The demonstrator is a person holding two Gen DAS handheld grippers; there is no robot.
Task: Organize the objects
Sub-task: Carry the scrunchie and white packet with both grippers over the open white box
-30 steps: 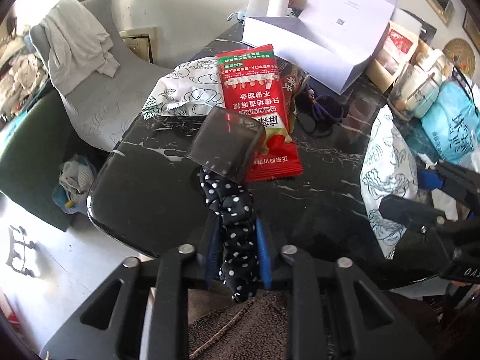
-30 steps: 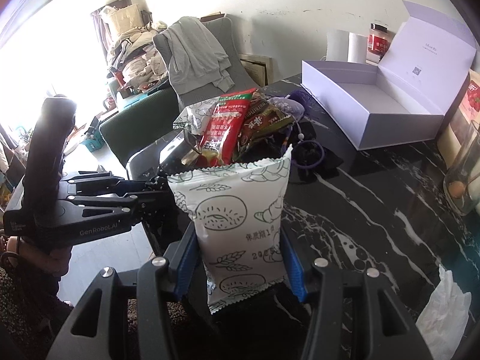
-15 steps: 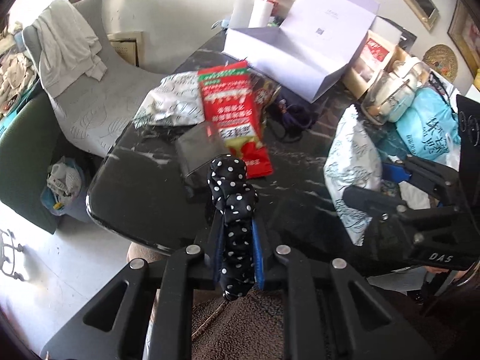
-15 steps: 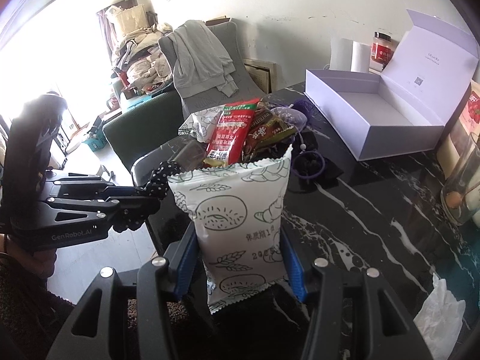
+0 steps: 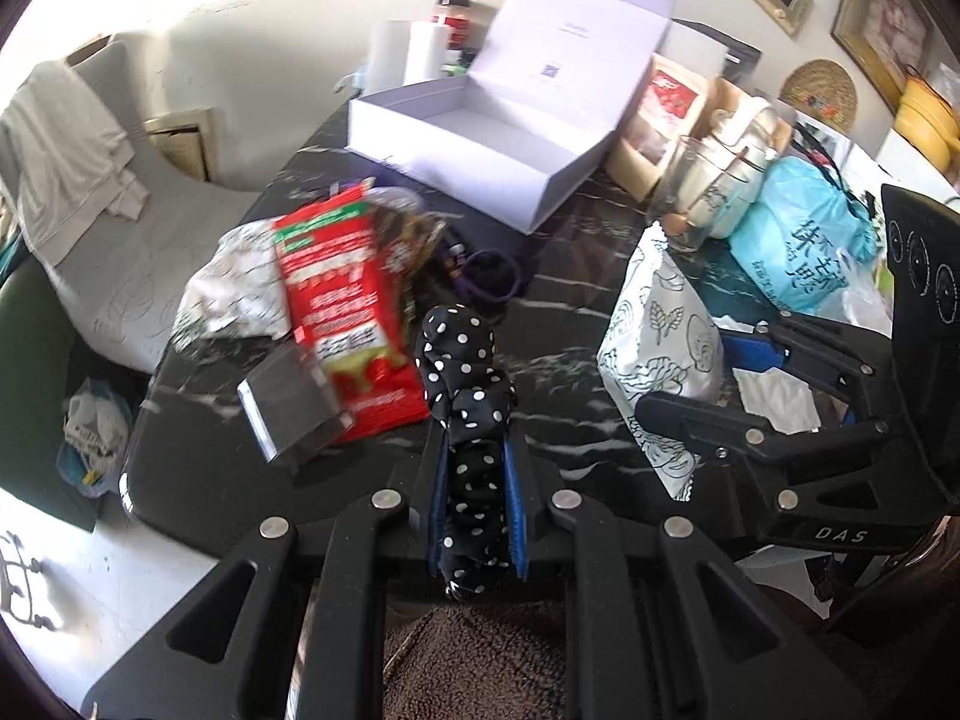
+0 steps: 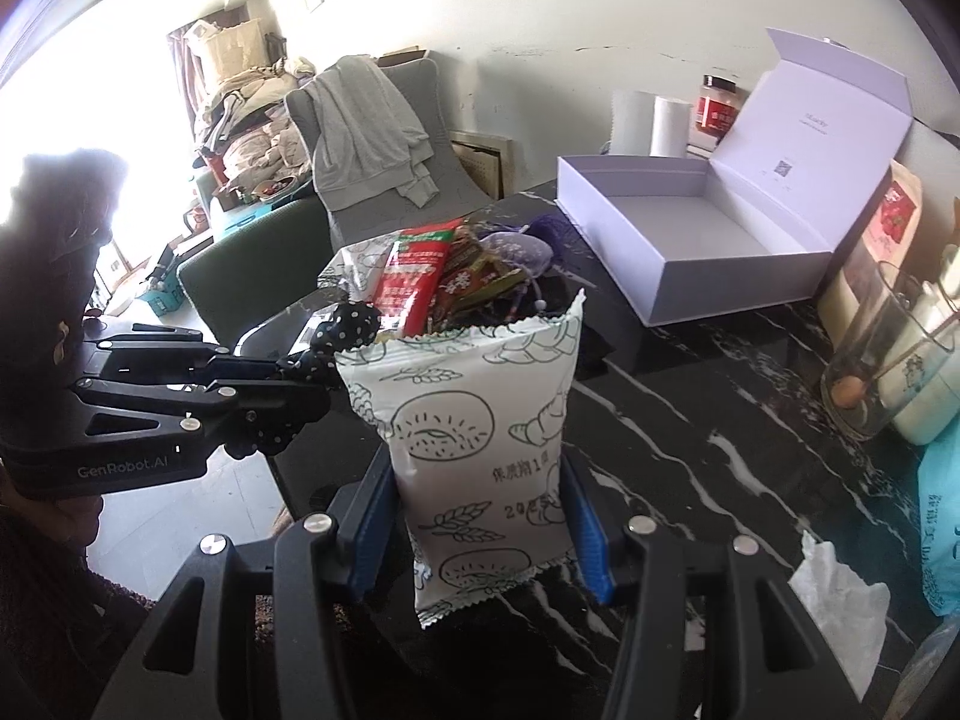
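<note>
The left tongs [image 5: 474, 480] were clamped tight on a black polka-dot fabric band [image 5: 465, 372], held above the dark marble counter [image 5: 558, 312] at lower centre of the left view. It looked soft and light, likely to flop, so the mid-length grip suited it. The right tongs [image 6: 480, 516] stood partly open, pinching a white printed snack packet [image 6: 474, 432] by its lower sides. The packet seemed puffy, light and crushable, best held gently at its edges. The open white box [image 6: 678, 228] sat empty in the upper right. Behind the packet, the snack pile [image 6: 432, 282] was half hidden, and the left view was blurred.
</note>
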